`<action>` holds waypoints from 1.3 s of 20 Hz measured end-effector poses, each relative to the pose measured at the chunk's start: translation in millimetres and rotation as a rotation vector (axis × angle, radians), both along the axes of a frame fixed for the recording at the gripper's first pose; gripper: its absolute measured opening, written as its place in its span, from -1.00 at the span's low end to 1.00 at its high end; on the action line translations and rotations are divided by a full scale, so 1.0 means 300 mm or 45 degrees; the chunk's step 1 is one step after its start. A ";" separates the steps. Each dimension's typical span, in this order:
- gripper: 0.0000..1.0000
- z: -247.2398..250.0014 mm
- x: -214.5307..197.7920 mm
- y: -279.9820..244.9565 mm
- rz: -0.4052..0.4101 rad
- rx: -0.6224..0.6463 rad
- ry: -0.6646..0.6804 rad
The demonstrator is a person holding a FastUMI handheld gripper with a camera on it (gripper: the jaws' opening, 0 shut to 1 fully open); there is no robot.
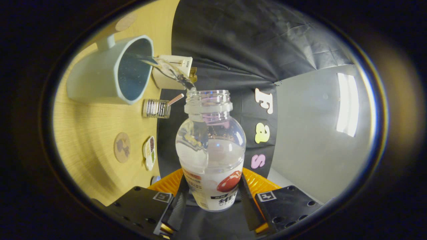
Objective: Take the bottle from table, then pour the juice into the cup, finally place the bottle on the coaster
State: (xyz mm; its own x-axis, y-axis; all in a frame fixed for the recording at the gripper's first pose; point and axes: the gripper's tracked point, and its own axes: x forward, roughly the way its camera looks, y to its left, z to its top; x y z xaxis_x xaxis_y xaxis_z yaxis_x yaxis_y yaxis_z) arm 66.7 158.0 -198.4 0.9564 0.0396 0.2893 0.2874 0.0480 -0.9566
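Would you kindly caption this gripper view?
Gripper shut on tilted bottle, pouring juice into the cup.

The claw [213, 200] is built from two broad, flat plates, one at each side, each drilled with several round holes. Each plate carries a small square marker tag, white with a dark pattern, at its inner upper corner. Behind the plates sits a ribbed orange body with fine parallel ridges. Two narrow fingers [178, 203] slant inward from the plates.
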 end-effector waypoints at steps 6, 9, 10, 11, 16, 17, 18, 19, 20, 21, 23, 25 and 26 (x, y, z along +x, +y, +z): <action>0.53 0.015 0.010 0.004 0.002 -0.038 -0.016; 0.53 0.022 0.006 0.003 0.003 -0.054 -0.025; 0.53 0.022 0.002 0.004 0.005 -0.059 -0.026; 0.53 0.024 0.007 0.008 0.007 -0.064 -0.026; 0.53 0.041 0.007 0.013 0.009 -0.099 -0.034; 0.53 0.045 0.007 0.012 0.008 -0.104 -0.035; 0.53 0.045 0.007 0.012 0.008 -0.108 -0.035; 0.54 0.048 0.005 0.012 0.007 -0.110 -0.034; 0.54 0.055 0.005 0.012 0.008 -0.112 -0.037; 0.54 0.062 0.003 0.012 0.008 -0.118 -0.044; 0.54 0.076 -0.001 0.015 0.011 -0.131 -0.057; 0.54 0.088 0.000 0.018 0.012 -0.149 -0.066; 0.54 0.094 -0.005 0.018 0.010 -0.160 -0.072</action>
